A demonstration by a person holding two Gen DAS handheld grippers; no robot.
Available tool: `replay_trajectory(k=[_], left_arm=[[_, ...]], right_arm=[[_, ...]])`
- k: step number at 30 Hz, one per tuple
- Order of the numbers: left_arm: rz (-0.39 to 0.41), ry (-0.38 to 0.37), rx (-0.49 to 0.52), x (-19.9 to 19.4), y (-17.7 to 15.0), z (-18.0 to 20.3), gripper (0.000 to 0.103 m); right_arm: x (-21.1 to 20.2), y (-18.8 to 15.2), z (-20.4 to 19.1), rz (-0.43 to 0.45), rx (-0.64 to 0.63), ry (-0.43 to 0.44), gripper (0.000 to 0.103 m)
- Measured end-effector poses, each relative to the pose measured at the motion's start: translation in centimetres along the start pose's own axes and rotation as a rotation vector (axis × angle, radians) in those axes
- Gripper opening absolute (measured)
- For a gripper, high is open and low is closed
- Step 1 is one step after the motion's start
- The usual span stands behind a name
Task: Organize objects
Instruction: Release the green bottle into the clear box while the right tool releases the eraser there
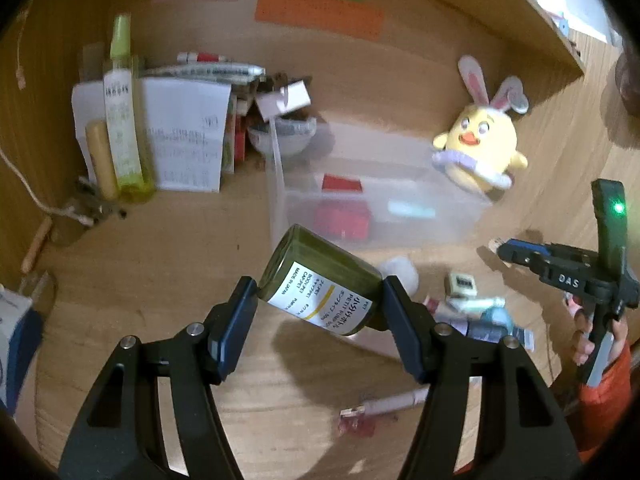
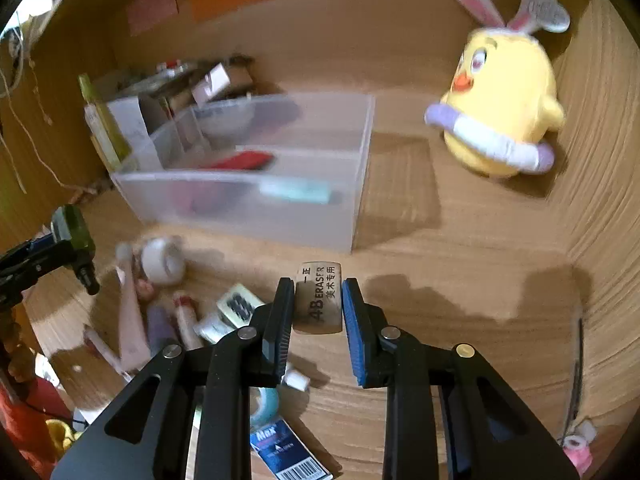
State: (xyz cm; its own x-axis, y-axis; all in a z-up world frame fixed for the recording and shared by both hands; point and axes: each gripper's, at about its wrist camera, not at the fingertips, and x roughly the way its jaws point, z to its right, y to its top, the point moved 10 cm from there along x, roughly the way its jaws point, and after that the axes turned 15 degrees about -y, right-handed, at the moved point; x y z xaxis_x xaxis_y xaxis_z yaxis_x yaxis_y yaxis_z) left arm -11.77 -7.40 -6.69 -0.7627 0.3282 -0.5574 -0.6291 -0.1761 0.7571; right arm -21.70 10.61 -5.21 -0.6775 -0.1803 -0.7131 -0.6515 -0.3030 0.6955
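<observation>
Left gripper (image 1: 320, 300) pinching a small olive-green plastic bottle with a white printed label (image 1: 320, 286), tilted, lifted clear of the wooden desk (image 1: 160, 260). Beyond, between both grippers, a translucent plastic storage box (image 2: 304, 216). Right gripper (image 2: 318, 308) clamped on a beige rectangular eraser with black lettering (image 2: 320, 300), raised above the desk. Far right, a yellow chick plush with rabbit ears (image 2: 500, 108).
</observation>
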Motion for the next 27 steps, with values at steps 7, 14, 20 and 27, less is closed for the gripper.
replay_trajectory(k=[7,14,20,27], left_arm=[[0.061,0.009,0.017,-0.1,4.5,0.6,0.063],[0.093,0.039,0.045,0.8,8.9,0.8,0.063],[0.043,0.052,0.051,3.9,11.0,0.8,0.063],[-0.077,0.029,0.044,8.9,10.3,0.9,0.063]], right_arm=[[-3.0,4.5,-0.4,0.127,0.011,0.015,0.022],[-4.3,9.4,-1.5,0.219,-0.002,0.016,0.022],[-2.9,12.1,-2.7,0.215,-0.023,0.023,0.022],[2.4,12.2,-4.2,0.101,-0.076,0.021,0.022]])
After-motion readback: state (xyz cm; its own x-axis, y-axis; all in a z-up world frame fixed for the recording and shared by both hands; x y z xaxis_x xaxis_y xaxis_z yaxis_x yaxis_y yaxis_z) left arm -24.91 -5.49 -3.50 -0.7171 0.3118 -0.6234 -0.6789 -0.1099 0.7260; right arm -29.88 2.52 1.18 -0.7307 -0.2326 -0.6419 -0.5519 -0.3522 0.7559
